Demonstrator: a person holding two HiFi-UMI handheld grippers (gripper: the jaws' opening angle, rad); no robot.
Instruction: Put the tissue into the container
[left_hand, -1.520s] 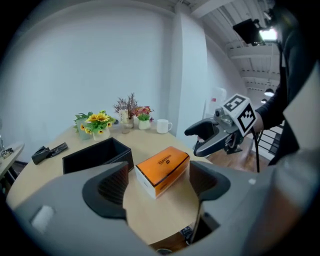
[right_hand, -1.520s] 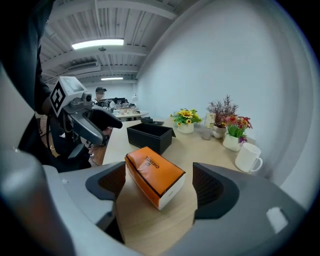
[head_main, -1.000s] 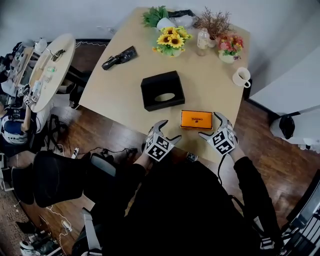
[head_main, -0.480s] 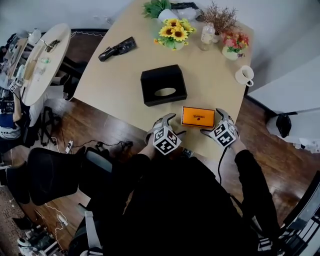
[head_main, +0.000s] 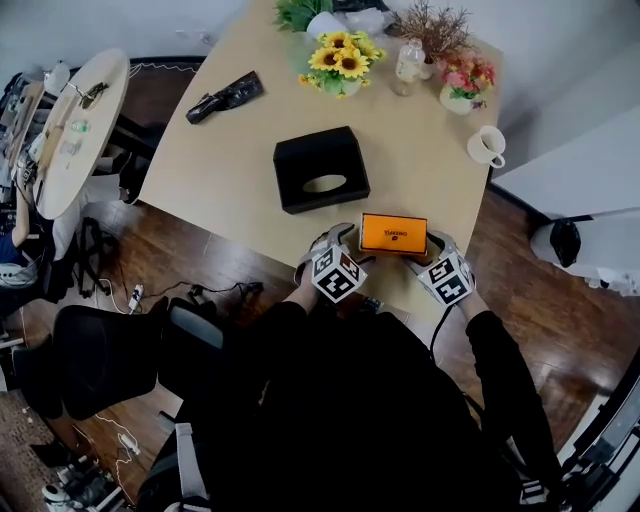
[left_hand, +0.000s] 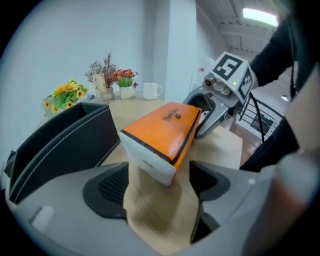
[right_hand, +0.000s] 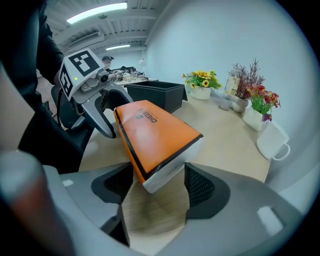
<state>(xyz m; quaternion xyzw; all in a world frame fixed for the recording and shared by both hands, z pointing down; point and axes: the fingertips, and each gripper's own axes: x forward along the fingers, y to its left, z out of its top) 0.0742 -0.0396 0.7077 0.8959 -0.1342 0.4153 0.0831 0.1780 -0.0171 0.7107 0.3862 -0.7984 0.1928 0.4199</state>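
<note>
An orange tissue pack (head_main: 393, 233) lies near the table's front edge, between my two grippers. The black container (head_main: 321, 169) with an oval opening stands just beyond it to the left. My left gripper (head_main: 340, 252) is open around the pack's left end (left_hand: 160, 140), with a gap at its right pad. My right gripper (head_main: 430, 255) is closing on the other end (right_hand: 160, 145), and its pads meet the pack's sides. In the left gripper view the container's wall (left_hand: 65, 145) rises at the left.
At the table's far end stand sunflowers (head_main: 338, 65), a glass bottle (head_main: 406, 62), a pink flower pot (head_main: 462, 82) and a white mug (head_main: 487, 146). A black object (head_main: 224, 94) lies far left. The table edge runs just under my grippers.
Both grippers have moved forward and inward from the table edge to the two ends of the orange pack. The right jaws have narrowed onto it.
</note>
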